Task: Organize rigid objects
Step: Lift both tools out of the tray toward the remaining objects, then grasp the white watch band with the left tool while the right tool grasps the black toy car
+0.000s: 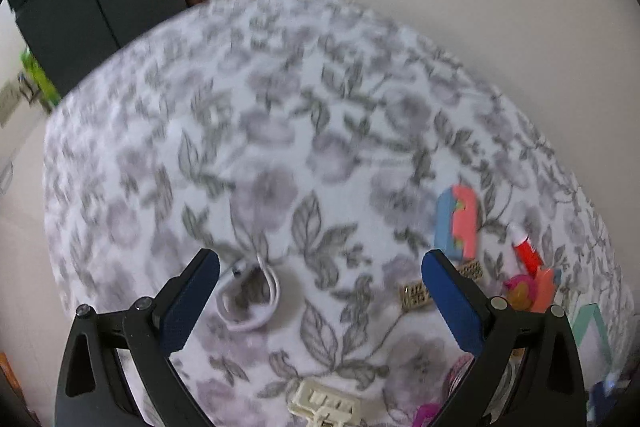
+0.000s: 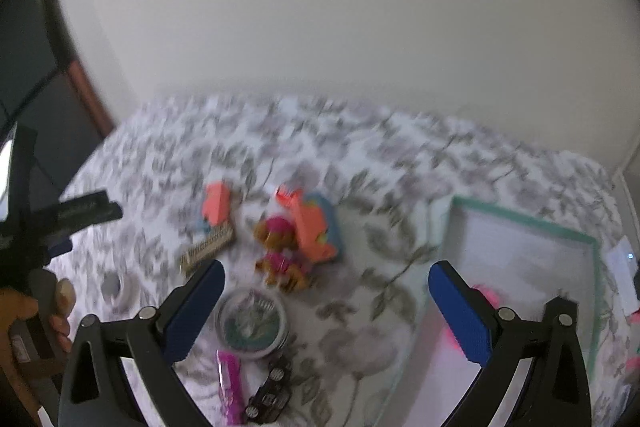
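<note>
Small rigid toys lie scattered on a floral bedspread [image 2: 360, 155], probably waiting to be sorted into the clear bin with a teal rim [image 2: 524, 217]. Ahead of the right gripper [image 2: 326, 307], just beyond its fingertips, sit a pink and brown toy figure [image 2: 280, 247] and an orange and blue block toy [image 2: 316, 227], the two touching. To the left of its left finger lies a tan comb-like piece [image 2: 206, 247], and an orange block [image 2: 216, 205] sits further ahead. A round tin [image 2: 252, 321] rests between its fingers, close to the left one. Nearer the camera lie a magenta strip [image 2: 230, 383] and a small black piece [image 2: 272, 395]. The bin sits to its right, with something pink inside, blurred.

The right gripper hovers above the bedspread, fingers spread wide and holding nothing.

The left gripper [image 1: 320, 295] also hangs wide open and unloaded, angled down. A white cable loop [image 1: 250, 291] lies just inside its left finger, and a cream clip [image 1: 324, 405] sits below, near the camera.
</note>
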The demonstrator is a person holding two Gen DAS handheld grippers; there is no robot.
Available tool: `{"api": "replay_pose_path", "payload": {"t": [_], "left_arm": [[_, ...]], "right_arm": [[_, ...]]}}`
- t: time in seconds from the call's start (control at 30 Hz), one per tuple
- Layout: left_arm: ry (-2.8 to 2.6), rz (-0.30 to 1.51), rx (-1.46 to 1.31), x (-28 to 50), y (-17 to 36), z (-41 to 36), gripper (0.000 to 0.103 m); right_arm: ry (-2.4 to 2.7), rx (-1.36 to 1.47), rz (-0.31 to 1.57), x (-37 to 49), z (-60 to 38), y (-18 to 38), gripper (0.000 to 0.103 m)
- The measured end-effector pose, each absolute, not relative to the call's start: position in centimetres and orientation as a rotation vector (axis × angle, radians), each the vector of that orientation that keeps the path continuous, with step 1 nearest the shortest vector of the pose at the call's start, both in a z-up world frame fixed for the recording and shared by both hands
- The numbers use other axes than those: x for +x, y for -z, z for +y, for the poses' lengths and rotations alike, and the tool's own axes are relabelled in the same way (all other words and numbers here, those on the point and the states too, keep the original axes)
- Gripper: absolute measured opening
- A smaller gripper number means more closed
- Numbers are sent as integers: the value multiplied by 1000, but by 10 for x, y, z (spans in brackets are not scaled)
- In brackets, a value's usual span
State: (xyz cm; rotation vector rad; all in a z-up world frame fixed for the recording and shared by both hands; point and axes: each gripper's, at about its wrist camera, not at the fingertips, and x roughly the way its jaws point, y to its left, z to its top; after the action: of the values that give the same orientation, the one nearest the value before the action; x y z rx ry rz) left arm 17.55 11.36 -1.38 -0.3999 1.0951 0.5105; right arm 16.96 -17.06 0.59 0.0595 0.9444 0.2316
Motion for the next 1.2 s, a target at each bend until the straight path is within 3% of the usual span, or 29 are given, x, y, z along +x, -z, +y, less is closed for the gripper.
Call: {"api": "replay_pose_path", "payload": {"t": [0.27,0.47,0.53,0.87,0.97,1.2], "left_arm": [[-521,1159,-412,156,30,119,101],[-596,1174,-433,143,45,153,101],[-603,1185,-439,142,53,160,101],[-568,1228,-427,148,84,162,100],[-555,1232,-428,151,89,158,88],[-572,1209,-413,154,91,152,81]], "right_arm": [[-251,72,1187,170,-154,36,103],[-259,60,1273,159,-150,52,92],[-258,54,1299,158,-149,58,83],[-244,6,1401,159,-143,86,61],[-250,6,1416,159,-142,90,59],[-260,-35,1434,151,-129,95,55]]}}
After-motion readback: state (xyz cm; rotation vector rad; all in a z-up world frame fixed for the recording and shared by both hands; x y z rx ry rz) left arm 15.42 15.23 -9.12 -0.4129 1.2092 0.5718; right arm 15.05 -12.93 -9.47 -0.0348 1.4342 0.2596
